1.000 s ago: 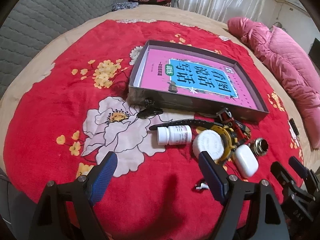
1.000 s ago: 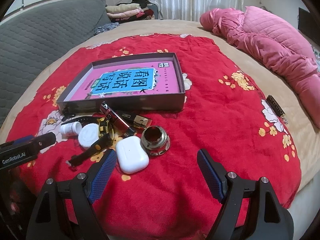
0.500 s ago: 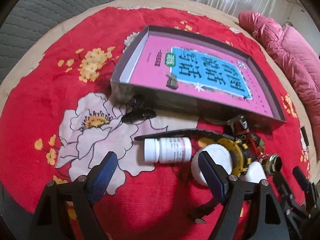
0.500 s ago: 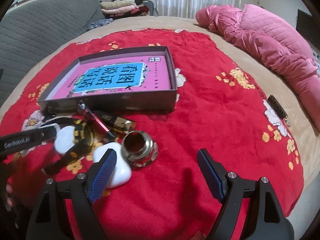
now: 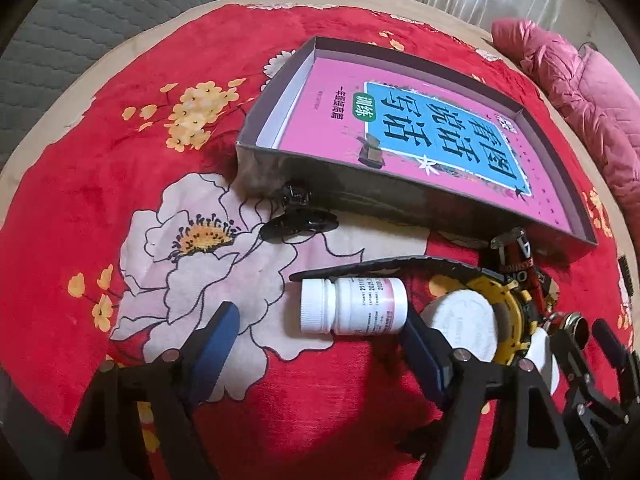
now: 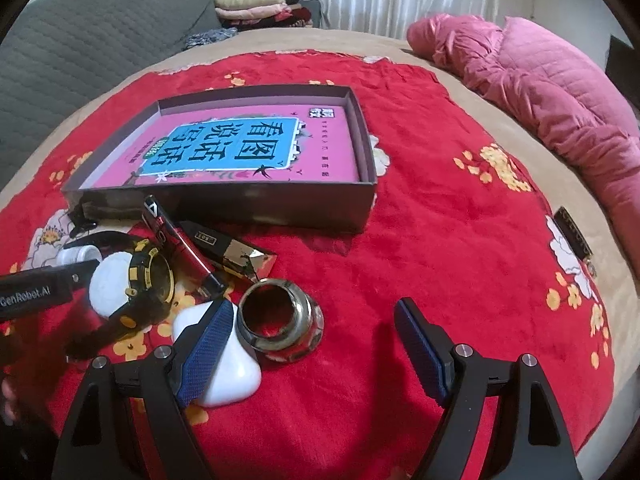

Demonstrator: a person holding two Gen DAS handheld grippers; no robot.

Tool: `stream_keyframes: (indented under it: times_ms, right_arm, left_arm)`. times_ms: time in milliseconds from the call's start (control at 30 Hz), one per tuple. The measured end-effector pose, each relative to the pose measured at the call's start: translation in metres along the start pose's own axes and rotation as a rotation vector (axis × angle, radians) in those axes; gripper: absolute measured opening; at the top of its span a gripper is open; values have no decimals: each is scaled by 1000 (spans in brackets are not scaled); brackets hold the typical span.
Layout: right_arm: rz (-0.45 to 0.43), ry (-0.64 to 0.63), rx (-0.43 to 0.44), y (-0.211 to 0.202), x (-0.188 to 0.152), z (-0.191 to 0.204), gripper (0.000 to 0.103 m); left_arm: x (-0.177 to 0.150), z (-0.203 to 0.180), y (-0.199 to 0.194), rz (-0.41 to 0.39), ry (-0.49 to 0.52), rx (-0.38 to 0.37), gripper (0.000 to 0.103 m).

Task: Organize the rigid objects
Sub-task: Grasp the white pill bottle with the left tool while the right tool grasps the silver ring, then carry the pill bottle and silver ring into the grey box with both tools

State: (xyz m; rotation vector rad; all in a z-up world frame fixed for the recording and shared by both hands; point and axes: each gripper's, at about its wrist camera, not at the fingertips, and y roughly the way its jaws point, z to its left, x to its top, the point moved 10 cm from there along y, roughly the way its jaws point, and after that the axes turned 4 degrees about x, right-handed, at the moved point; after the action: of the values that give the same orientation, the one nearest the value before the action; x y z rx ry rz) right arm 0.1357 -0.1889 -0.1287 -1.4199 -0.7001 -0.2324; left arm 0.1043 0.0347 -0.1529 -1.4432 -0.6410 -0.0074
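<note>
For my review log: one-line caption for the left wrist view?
Open left claw approaches a white pill bottle lying on the red floral blanket, near the shallow box.

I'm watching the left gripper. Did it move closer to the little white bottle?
Yes. The left gripper has come forward toward the white bottle, which now lies just ahead of its fingers, nearer the box.

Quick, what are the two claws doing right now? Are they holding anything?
Left claw: open, holding nothing, close to the white pill bottle.
Right claw: open, holding nothing, near the metal ring.
</note>
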Motion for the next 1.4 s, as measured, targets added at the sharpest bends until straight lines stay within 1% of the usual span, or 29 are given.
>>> stream_keyframes:
  times_ms: [67, 100, 133, 167, 200, 233, 433, 567, 700, 867, 933, 1167, 1400]
  right_arm:
    - [2, 3, -4, 2, 0, -3, 82]
    - [8, 9, 2, 3, -1, -4, 75]
    - [19, 16, 18, 4, -3, -5, 66]
    - [27, 21, 21, 5, -5, -6, 60]
    - [29, 20, 17, 5, -6, -6, 47]
    - [25, 17, 18, 4, -6, -6, 37]
    - [-15, 62, 57, -8, 1, -10, 38]
    - [-68, 85, 68, -23, 11, -14, 38]
    - [-113, 93, 78, -34, 20, -14, 38]
    - [-153, 65, 72, -43, 27, -9, 38]
    - [-172, 64, 71, -48, 30, -8, 38]
    - [-188, 57, 75, -51, 35, -6, 38]
    - [-187, 56, 71, -52, 33, -8, 38]
  left_arm:
    - [1, 2, 0, -4, 5, 11, 69]
    - [2, 3, 0, -6, 7, 15, 63]
    - [2, 4, 0, -9, 10, 25, 56]
    - [2, 5, -1, -9, 10, 28, 53]
    - [2, 5, -2, -11, 8, 26, 47]
    - [2, 5, -2, -13, 11, 25, 47]
    - [5, 8, -11, -31, 11, -10, 47]
    - [8, 10, -26, -64, -8, -49, 47]
    - [10, 8, -40, -94, -6, -78, 46]
    - [12, 10, -47, -106, -18, -89, 46]
    - [14, 13, -54, -129, -17, -82, 46]
    - [30, 17, -70, -189, -15, -85, 46]
    - [31, 12, -70, -192, 8, -89, 46]
